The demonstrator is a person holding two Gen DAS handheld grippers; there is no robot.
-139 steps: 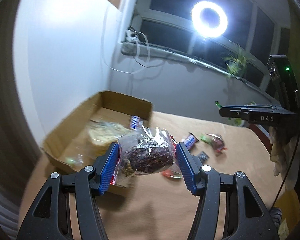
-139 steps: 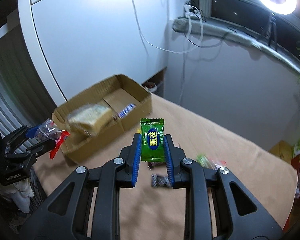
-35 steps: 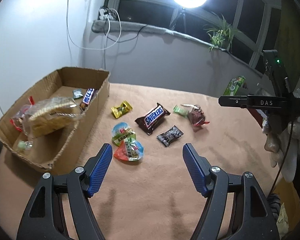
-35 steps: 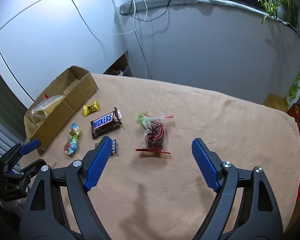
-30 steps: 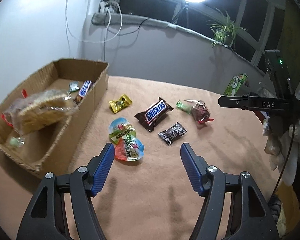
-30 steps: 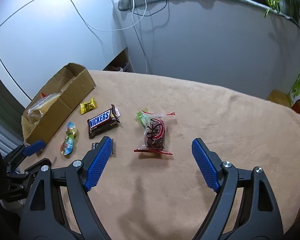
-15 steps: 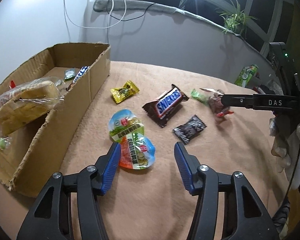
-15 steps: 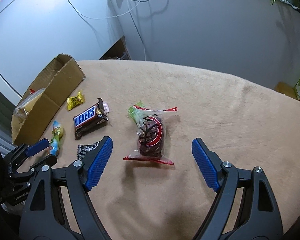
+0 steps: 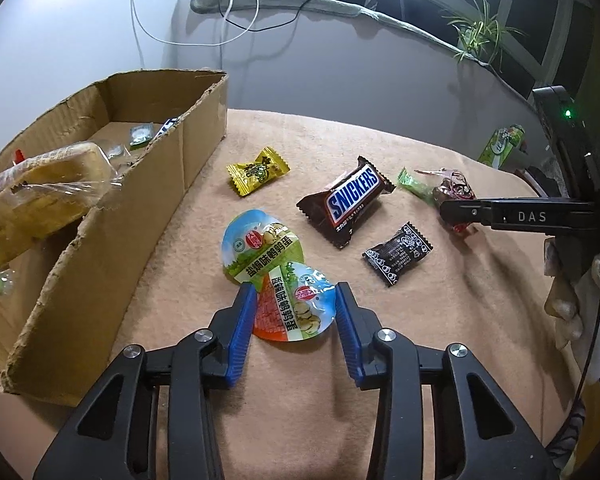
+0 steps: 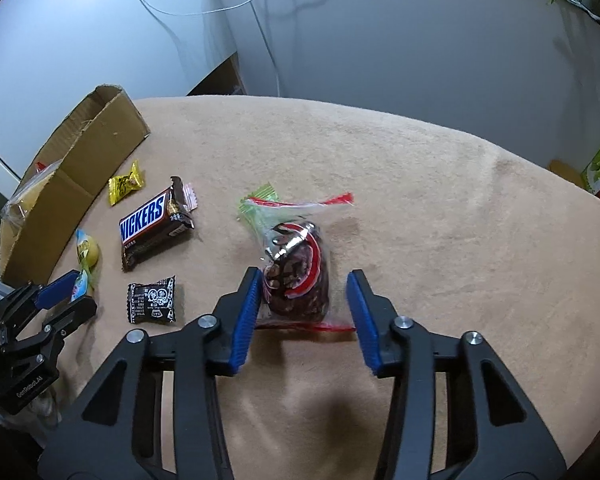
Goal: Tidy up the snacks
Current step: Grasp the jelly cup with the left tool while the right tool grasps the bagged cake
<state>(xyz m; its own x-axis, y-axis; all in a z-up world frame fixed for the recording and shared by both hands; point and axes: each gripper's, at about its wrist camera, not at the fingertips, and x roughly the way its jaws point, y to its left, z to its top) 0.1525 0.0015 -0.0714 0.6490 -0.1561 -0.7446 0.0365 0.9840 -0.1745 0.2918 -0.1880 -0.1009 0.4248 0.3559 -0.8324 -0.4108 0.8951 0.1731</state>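
Both grippers are down on the tan cloth (image 10: 440, 208), jaws just closing in. The left gripper (image 9: 296, 320) straddles the orange egg pouch (image 9: 294, 310), pads at its edges, about gripping it. The right gripper (image 10: 306, 308) brackets the clear bag of dark snack (image 10: 298, 276); one pad touches, the other is clear, so nothing's held yet. I'd squeeze gently, lift straight, then go to the cardboard box (image 9: 100, 216) on the left.

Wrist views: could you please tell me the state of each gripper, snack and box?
left gripper, just closing around red egg pouch; grip unclear
right gripper, just closing; open around clear bag
blue egg pouch, lying partly under red egg pouch
Snickers bar, sealed, lying on the cloth
cardboard box, open-topped, holding wrapped bread
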